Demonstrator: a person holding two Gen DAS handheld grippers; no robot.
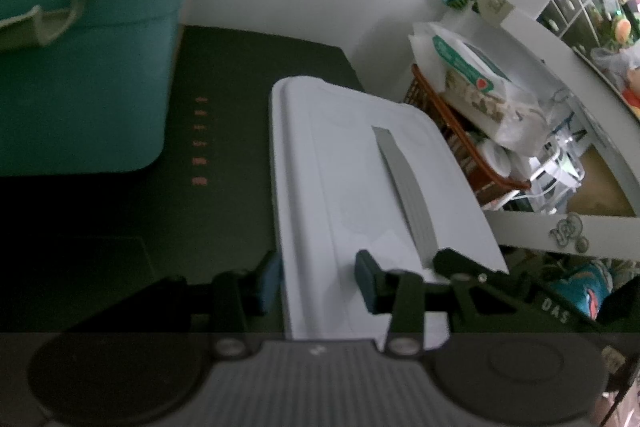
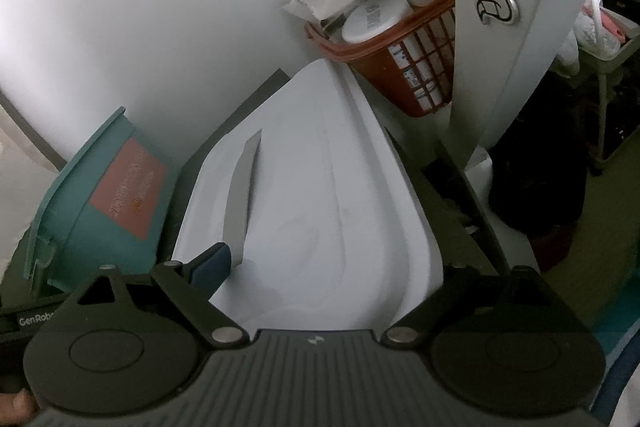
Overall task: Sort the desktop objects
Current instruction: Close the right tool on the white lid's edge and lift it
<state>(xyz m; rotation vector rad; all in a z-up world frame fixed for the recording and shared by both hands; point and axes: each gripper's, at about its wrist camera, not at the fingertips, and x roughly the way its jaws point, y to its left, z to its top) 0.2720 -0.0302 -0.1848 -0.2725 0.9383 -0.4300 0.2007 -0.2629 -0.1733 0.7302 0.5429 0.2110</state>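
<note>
Left tool (image 1: 318,283) spread astride white lid (image 1: 360,163), teal bin (image 1: 80,67) beside, orange basket (image 1: 448,131) behind

A dark desk mat (image 1: 224,211) filled the lower left of the left wrist view. On it sat a teal bin (image 1: 80,67), upper left, and a white lid (image 1: 320,187), seemingly lying flat, centre.

L tool (image 1: 320,283) open, straddling white lid (image 1: 360,167) edge.
</note>
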